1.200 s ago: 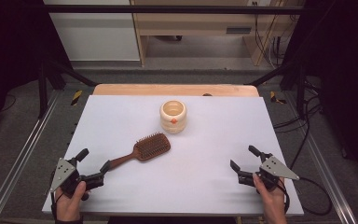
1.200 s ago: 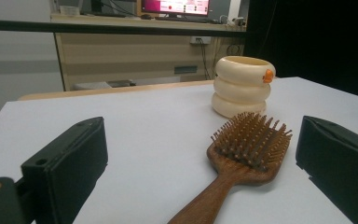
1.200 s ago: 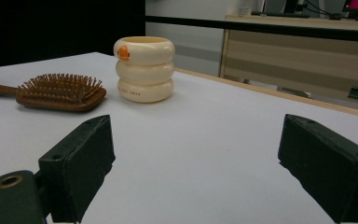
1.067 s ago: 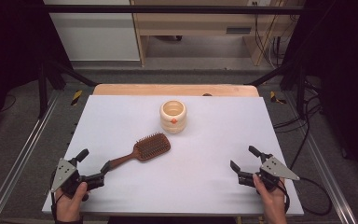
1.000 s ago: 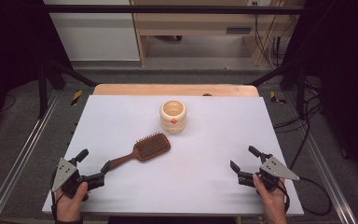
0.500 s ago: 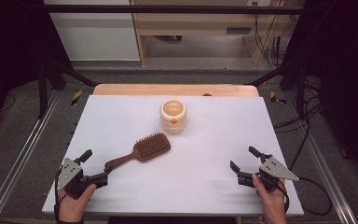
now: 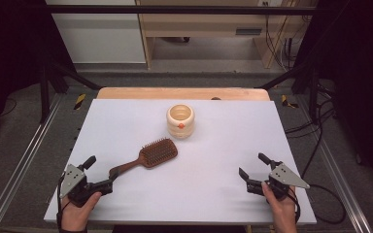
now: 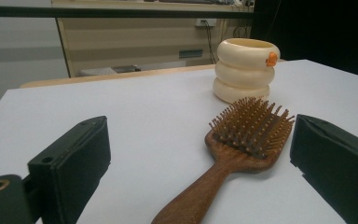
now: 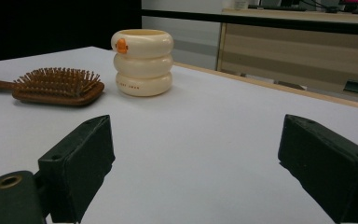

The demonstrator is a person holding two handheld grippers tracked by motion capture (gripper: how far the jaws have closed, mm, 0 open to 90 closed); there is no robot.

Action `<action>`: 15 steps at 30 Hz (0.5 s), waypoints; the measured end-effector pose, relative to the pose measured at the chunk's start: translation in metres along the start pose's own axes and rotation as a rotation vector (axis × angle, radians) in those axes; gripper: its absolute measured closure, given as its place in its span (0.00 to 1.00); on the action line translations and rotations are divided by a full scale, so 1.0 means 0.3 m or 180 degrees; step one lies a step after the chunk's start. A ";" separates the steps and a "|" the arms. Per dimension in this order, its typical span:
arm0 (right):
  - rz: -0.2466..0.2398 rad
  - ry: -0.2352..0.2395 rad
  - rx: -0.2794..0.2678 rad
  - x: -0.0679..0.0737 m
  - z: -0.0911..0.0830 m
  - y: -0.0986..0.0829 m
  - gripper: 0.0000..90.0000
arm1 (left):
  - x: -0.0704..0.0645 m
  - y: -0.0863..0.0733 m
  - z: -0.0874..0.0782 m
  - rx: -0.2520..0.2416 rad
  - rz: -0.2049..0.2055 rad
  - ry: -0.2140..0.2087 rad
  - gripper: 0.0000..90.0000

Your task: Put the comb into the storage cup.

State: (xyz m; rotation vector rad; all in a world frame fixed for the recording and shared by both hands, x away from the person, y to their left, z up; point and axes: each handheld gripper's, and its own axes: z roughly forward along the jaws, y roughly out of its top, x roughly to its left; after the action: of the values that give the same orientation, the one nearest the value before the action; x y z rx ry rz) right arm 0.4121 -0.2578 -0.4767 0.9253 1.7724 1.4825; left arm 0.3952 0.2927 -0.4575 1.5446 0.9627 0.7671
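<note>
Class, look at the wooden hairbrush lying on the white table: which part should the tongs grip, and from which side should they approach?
Probably the handle. The hairbrush lies bristles up, its slim handle pointing toward the open left tongs, whose jaws already stand either side of it in the left gripper view. Coming in low from the handle end, along the table, suits best: the handle is narrow enough to close on, while the head is broad and bristled.

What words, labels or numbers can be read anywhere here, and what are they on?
Cream ringed cup: a short line of small red print on its bottom ring, too blurred to read.
Same cup: a small orange emblem near the rim, a picture, not letters.
Wooden hairbrush: no text visible.
Left hand-held gripper and right hand-held gripper: no markings readable.
</note>
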 end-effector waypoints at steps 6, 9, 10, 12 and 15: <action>-0.0022 0.0004 0.0004 0.002 0.000 0.000 0.12 | -0.036 -0.003 0.014 0.0131 0.0094 -0.0103 0.20; -0.0026 0.0007 -0.0006 0.002 -0.002 0.002 0.12 | -0.053 -0.009 0.025 0.0252 0.0169 -0.0192 0.29; -0.0026 0.0007 -0.0006 0.002 -0.002 0.002 0.12 | -0.058 -0.011 0.028 0.0289 0.0208 -0.0208 0.29; -0.0031 0.0014 -0.0016 0.001 -0.003 0.004 0.12 | -0.066 -0.011 0.033 0.0333 0.0249 -0.0254 0.37; -0.0049 0.0022 -0.0009 0.003 -0.003 0.004 0.12 | -0.076 -0.011 0.035 0.0380 0.0285 -0.0316 0.44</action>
State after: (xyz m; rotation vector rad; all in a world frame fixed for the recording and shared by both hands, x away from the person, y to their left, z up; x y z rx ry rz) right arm 0.4109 -0.2573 -0.4754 0.9040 1.7781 1.4798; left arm 0.3932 0.2679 -0.4620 1.7230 0.8843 0.6989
